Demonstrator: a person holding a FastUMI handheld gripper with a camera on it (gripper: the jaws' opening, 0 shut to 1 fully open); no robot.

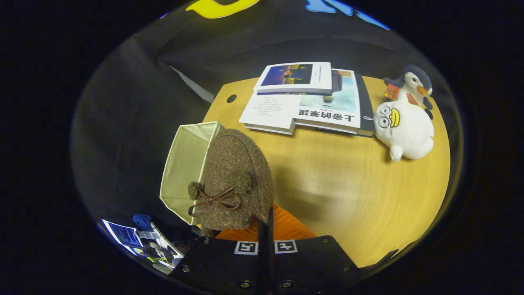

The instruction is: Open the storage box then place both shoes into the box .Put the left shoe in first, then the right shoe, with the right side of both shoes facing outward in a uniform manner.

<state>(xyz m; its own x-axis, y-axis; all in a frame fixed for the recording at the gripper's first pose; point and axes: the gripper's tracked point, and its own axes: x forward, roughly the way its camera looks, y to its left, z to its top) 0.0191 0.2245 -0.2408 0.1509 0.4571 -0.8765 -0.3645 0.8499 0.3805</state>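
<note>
Nearly closed, the gripper (pixel 265 229) fingers pinched a fuzzy brown bow-tied shoe (pixel 235 180) against the cream fabric box (pixel 184 164) at lower left.

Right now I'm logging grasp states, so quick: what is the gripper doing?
Gripper: fingers closed together, gripping the edge of the brown shoe, held up beside the open storage box.

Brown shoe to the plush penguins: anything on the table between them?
Nothing: in the gripper view, bare wooden table lies between the brown shoe, held in the shut gripper, and the plush penguins.
</note>
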